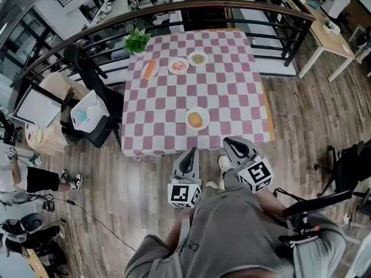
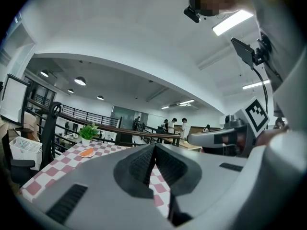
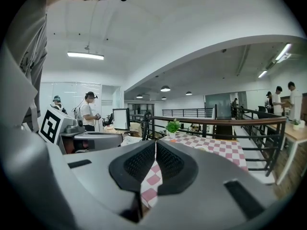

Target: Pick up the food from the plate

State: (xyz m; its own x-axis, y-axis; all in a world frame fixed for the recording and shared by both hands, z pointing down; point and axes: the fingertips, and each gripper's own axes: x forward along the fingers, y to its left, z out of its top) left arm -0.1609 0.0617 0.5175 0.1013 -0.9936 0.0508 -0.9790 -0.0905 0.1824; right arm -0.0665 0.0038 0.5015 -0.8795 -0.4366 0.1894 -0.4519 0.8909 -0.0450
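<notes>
A white plate [image 1: 197,126] with a round orange-yellow piece of food [image 1: 196,119] sits near the front edge of the pink-and-white checked table [image 1: 226,86]. Both grippers hang in front of the table, short of its edge. My left gripper [image 1: 192,152] is shut, with nothing between its jaws; in its own view the left gripper [image 2: 154,147] points over the table. My right gripper [image 1: 229,141] is also shut and empty, and the right gripper [image 3: 155,143] looks along the table's length.
At the table's far side lie a plate with an orange carrot-like food [image 1: 149,69], a plate with red-white food [image 1: 178,66], a small bowl [image 1: 197,58] and a potted plant [image 1: 137,41]. A dark railing [image 1: 232,7] curves behind. A chair with a white basket [image 1: 88,112] stands left.
</notes>
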